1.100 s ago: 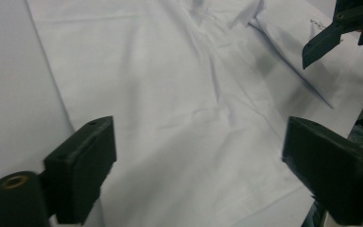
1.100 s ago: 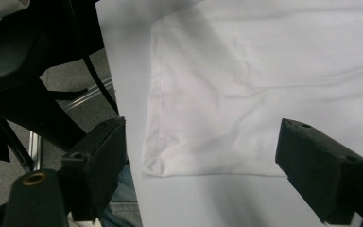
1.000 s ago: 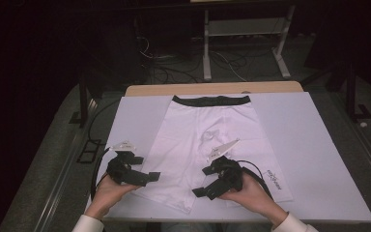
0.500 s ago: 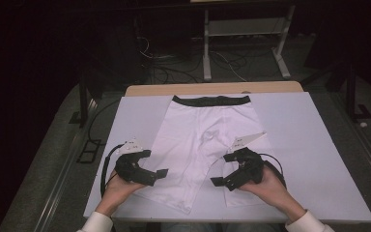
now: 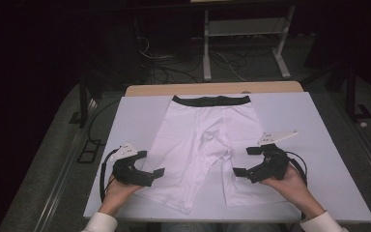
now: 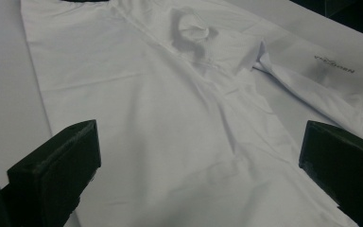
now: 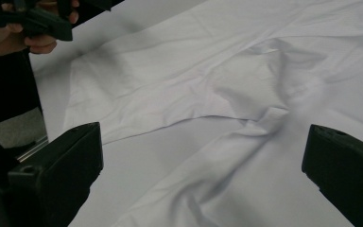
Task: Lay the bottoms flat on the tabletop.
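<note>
Both grippers, left gripper and right gripper, stand wide apart and empty beside the white shorts lying flat on the desk, so if you pinch deep you risk dragging both layers and bunching the crotch.

You are looking at plain white shorts with a black waistband and small dark lettering on one leg, lying on a white table cover. You are holding two black grippers, left gripper and right gripper, each wearing a pale grey plate.
</note>
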